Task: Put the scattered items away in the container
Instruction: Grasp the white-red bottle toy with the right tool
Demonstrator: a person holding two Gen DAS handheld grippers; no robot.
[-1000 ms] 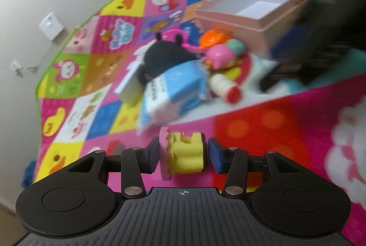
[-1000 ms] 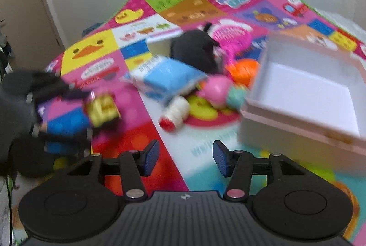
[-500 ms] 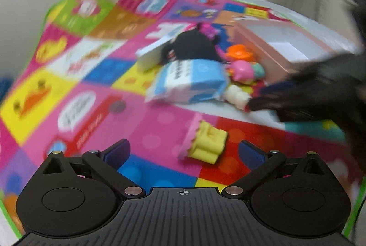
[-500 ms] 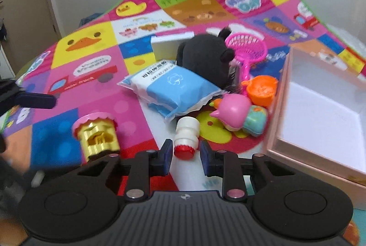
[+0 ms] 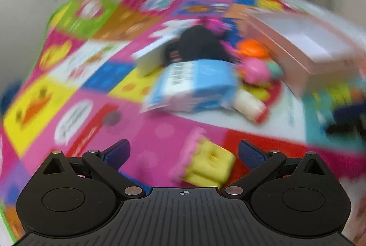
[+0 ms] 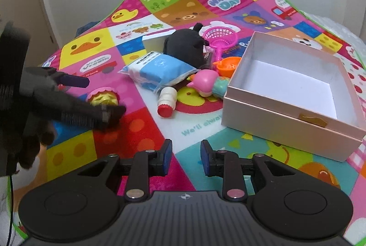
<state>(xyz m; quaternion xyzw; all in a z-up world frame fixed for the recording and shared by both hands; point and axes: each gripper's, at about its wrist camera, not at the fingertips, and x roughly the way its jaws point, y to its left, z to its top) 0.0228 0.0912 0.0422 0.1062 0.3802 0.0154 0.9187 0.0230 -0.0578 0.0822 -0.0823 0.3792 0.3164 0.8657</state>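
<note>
My left gripper [image 5: 183,152] is open wide, its jaws on either side of a yellow toy with a pink frill [image 5: 205,164] that lies on the mat; the view is blurred. The same gripper [image 6: 100,97] shows from the right wrist view around the toy [image 6: 103,98]. My right gripper [image 6: 185,154] is open and empty above the mat, in front of the pile. The empty pink box [image 6: 295,85] stands at the right. The pile holds a blue tissue pack [image 6: 160,69], a black plush [image 6: 186,47], a white bottle with a red cap [image 6: 167,100] and a pink doll [image 6: 209,83].
A pink toy net [image 6: 217,36], an orange bowl [image 6: 227,65] and a white box [image 6: 155,39] lie behind the pile. The colourful play mat [image 6: 205,1] runs to a wall at the back.
My left gripper let go of the yellow toy, which now lies on the mat between its open jaws. My right gripper narrowed, then opened a little and drew back from the bottle.
</note>
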